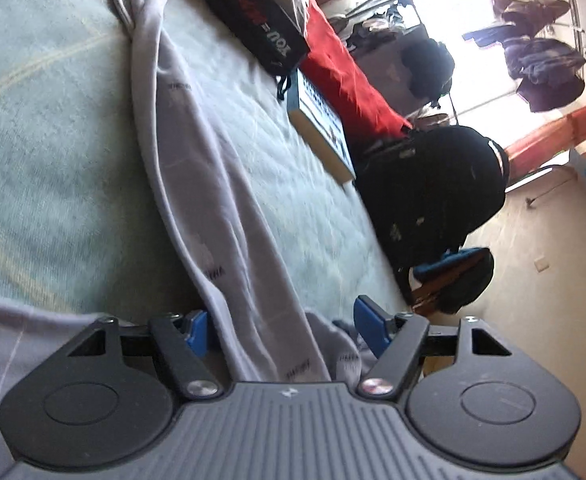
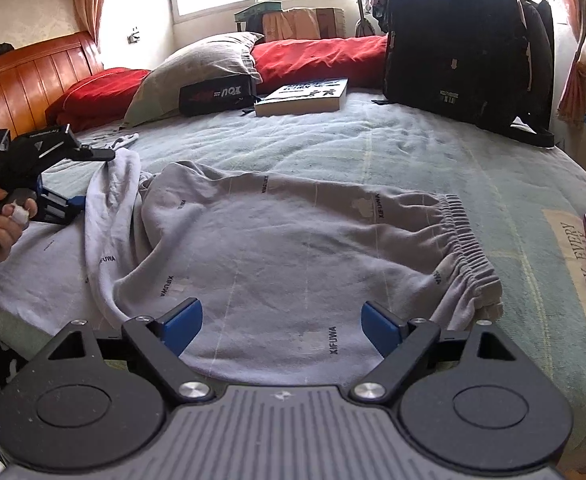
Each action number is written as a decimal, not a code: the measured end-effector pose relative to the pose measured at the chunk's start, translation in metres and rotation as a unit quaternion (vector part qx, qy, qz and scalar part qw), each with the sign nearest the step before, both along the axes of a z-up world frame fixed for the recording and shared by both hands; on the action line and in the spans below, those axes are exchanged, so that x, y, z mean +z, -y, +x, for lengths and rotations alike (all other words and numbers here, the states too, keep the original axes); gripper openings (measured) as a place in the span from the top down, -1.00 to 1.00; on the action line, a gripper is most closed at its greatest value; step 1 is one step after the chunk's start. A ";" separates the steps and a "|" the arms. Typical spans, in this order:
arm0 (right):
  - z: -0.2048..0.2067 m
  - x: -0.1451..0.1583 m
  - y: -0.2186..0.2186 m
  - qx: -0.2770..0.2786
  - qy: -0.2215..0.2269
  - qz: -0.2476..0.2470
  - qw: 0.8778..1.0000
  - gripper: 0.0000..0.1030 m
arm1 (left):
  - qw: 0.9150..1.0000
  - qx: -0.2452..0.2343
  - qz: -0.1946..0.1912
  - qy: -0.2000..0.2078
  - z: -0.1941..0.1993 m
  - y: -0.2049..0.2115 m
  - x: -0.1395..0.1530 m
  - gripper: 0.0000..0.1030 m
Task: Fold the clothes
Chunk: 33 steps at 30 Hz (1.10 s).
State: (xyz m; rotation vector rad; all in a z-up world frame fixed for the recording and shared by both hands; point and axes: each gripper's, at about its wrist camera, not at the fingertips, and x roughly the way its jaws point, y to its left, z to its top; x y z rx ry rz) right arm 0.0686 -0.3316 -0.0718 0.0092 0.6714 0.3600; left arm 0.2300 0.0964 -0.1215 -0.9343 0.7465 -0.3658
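Nearest in the right wrist view, the right gripper (image 2: 281, 330) hangs with its blue pads spread wide over the near hem of the grey trousers (image 2: 293, 248), pinching nothing. The trousers lie flat on the pale green bedspread (image 2: 433, 148), their long axis running across that view — elastic waistband (image 2: 469, 248) to the right, legs trailing off to the left.

At that left end a hand (image 2: 1, 220) holds the left gripper (image 1: 281, 330) over the bunched trouser leg (image 1: 197, 128). In its own view its pads stand apart on either side of a ridge of grey cloth; they do not appear to press it. So the left gripper is nearer the legs, the right nearer the waist — a fold would likely carry one end toward the other.

Farther back lie a book (image 2: 305, 96), a black backpack (image 2: 457, 40) and red bedding (image 2: 321, 56).
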 end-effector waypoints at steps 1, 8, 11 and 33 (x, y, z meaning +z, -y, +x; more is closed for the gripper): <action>0.001 -0.001 -0.001 0.001 -0.001 0.000 1.000 -0.75 | 1.000 0.002 0.004 -0.001 0.005 -0.001 -0.001 -0.38; 0.001 -0.004 -0.003 0.002 -0.006 0.002 1.000 -0.75 | 1.000 0.013 0.018 -0.008 0.030 -0.004 -0.010 -0.10; 0.000 -0.005 -0.002 0.001 -0.006 0.004 1.000 -0.75 | 1.000 0.015 0.020 -0.015 0.031 -0.010 -0.014 0.21; -0.020 0.008 -0.003 0.008 0.014 0.024 1.000 -0.75 | 0.982 0.063 0.155 0.089 -0.061 -0.006 0.087 0.93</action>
